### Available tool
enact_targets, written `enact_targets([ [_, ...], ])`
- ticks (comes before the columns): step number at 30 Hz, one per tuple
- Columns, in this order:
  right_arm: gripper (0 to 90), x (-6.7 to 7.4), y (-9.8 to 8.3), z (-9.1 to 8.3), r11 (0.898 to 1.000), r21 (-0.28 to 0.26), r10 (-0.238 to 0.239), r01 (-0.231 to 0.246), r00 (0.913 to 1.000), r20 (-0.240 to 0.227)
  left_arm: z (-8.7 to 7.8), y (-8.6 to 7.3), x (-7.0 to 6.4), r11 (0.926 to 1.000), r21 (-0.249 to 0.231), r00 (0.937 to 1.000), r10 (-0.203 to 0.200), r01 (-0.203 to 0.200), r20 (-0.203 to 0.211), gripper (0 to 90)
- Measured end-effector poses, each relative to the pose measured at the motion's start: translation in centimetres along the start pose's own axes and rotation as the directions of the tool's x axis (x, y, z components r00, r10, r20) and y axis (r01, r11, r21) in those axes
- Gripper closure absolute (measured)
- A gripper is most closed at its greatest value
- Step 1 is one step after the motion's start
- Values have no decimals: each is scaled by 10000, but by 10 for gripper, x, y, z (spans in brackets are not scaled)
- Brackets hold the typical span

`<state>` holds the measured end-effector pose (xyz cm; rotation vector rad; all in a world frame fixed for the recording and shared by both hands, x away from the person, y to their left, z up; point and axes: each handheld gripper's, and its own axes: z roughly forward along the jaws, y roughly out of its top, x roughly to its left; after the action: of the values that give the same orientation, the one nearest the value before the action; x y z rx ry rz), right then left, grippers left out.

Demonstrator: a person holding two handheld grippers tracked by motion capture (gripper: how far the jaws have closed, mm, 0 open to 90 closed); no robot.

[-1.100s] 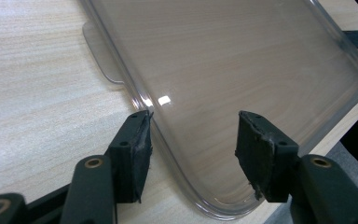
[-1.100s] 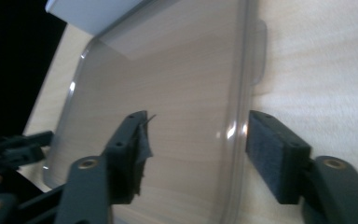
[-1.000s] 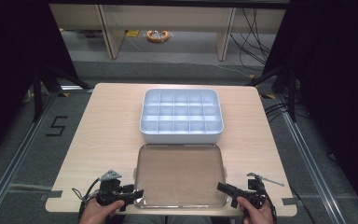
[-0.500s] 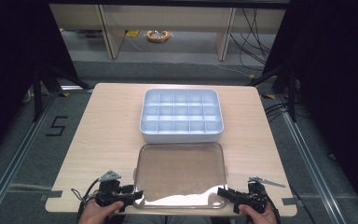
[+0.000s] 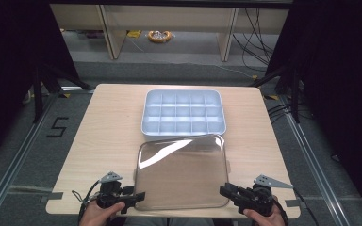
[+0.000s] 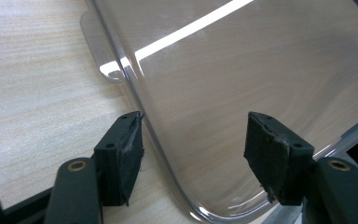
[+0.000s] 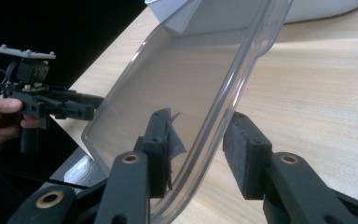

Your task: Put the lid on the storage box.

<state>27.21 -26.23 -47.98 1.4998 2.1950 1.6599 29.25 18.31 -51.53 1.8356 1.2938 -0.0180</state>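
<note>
A clear plastic lid lies tilted on the table just in front of a white compartment tray, its far edge against the tray's front rim. My right gripper is shut on the lid's near right rim. In the right gripper view, the gripper has one pad inside the rim of the lid and one outside; these jaws have just been closing. My left gripper is open at the near left corner. Its jaws have just been opening, with the lid's corner between the pads but not pinched.
The wooden table has bare strips left and right of the tray. Its front edge runs just under both hands. Dark floor, cables and shelf legs lie beyond the far edge.
The lid lay flat a second ago. Its right near side has since risen with the right gripper, and its far edge has come up against the tray. The left jaws have widened.
</note>
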Motion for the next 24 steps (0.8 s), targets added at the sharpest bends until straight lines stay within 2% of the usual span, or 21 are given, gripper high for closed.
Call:
enact_targets([
  [3, 643, -1, 0, 1, 10000, 90, -20, 20, 10000, -17, -1, 0, 1, 9999, -49, 9999, -112, 112, -69, 341],
  [4, 646, -2, -1, 2, 10000, 14, 48, -48, 9997, -220, -1, 0, 1, 9997, -93, 9998, -210, 210, -49, 359],
  [6, 646, -2, -1, 2, 10000, -10, 0, -1, 9998, -207, -1, -1, 2, 9997, -131, 9998, -185, 183, -113, 376],
  [7, 646, -4, 0, 2, 9998, -108, -188, 185, 9995, -265, -2, 0, 3, 9995, -126, 9996, -285, 285, -56, 373],
  [9, 646, -3, 0, 2, 9996, -130, -240, 236, 9992, -328, -2, 0, 4, 9981, -141, 9982, -599, 600, 66, 361],
  [10, 646, -3, 0, 2, 9999, -32, -111, 110, 9992, -383, -2, 0, 4, 9981, -155, 9982, -603, 604, 21, 356],
  [11, 647, -4, 0, 3, 9993, -82, -380, 377, 9987, -353, -2, 1, 3, 9978, -185, 9979, -638, 636, -57, 352],
  [12, 650, -4, -1, 3, 9990, 18, -434, 435, 9984, -372, -2, 1, 3, 9982, -114, 9982, -592, 592, -36, 345],
  [13, 665, -5, -2, 5, 9981, -14, -617, 617, 9973, -396, -3, 0, 3, 9992, -95, 9991, -395, 393, -160, 376],
  [15, 673, -5, -1, 2, 9998, 71, -194, 195, 9997, -169, -3, -1, 4, 9996, -90, 9996, -261, 260, -135, 478],
  [17, 674, -10, -1, 1, 10000, 17, 29, -29, 10000, -22, -4, -1, 7, 9988, 0, 9986, -494, 494, 195, 545],
  [18, 674, -10, -1, 1, 10000, 17, 29, -29, 10000, -22, -5, -1, 7, 9988, -2, 9985, -485, 485, 264, 545],
  [19, 675, -14, -2, 1, 9998, 203, 64, -69, 9997, 223, -5, -1, 6, 9994, -70, 9990, -350, 353, 293, 581],
  [20, 679, -11, -3, 1, 9978, 271, 592, -602, 9976, 355, -6, -1, 5, 9998, -132, 9994, -173, 177, 293, 595],
  [21, 681, -15, -3, 2, 9992, 251, 288, -300, 9984, 497, -6, -1, 5, 9996, -257, 9996, -74, 81, 276, 607],
  [23, 681, -12, -3, 1, 9981, 389, 455, -474, 9977, 494, -7, 0, 4, 9989, -474, 9995, 82, -68, 299, 617],
  [24, 680, -12, -3, 2, 9986, 437, 247, -283, 9964, 817, -7, 0, 4, 9983, -572, 9995, 84, -67, 292, 624],
])
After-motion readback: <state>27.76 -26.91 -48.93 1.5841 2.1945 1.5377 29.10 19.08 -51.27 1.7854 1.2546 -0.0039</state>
